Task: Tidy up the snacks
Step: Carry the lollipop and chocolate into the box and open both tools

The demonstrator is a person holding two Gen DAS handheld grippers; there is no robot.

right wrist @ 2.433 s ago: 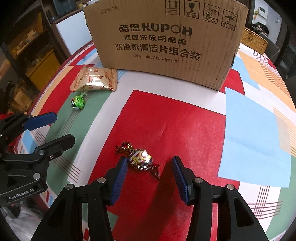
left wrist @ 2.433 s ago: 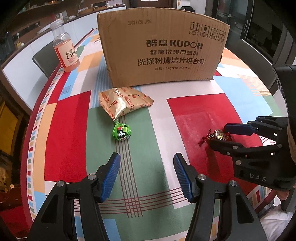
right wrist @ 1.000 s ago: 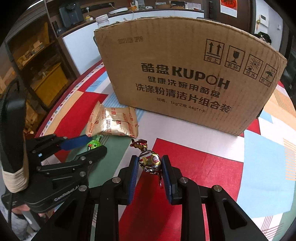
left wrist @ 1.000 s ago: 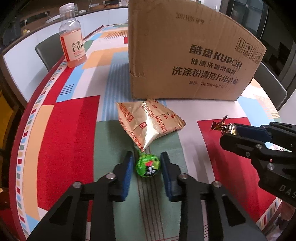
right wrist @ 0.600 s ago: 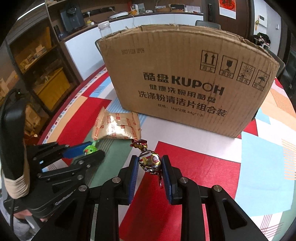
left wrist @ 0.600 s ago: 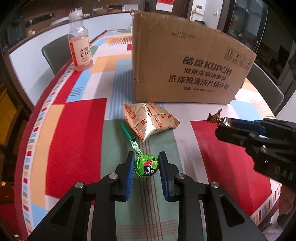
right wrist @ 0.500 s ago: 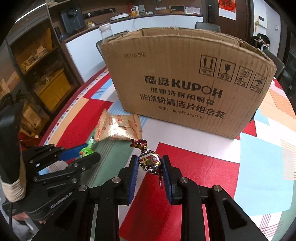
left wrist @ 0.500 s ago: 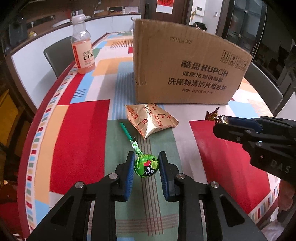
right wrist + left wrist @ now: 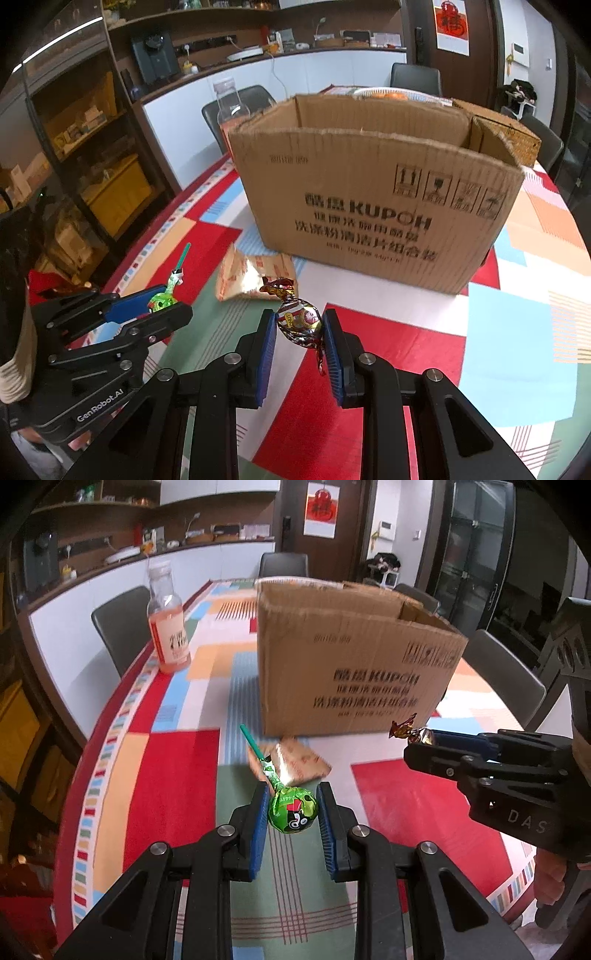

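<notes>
The left gripper (image 9: pixel 291 812) is clamped on the green lollipop (image 9: pixel 292 810) by its round head, clear of the tablecloth (image 9: pixel 177 775), stick pointing to about eleven o'clock. A round head between flat pads could roll or squirt out if the wrist tips. The gold snack packet (image 9: pixel 295 762) lies on the cloth just beyond, at twelve o'clock, and could be forgotten. The right gripper (image 9: pixel 300 328) is clamped on the foil-wrapped candy (image 9: pixel 299 321), also aloft; slick foil may slip. The open cardboard box (image 9: pixel 376 206) stands at one o'clock, and its near wall could catch either load if carried low.
</notes>
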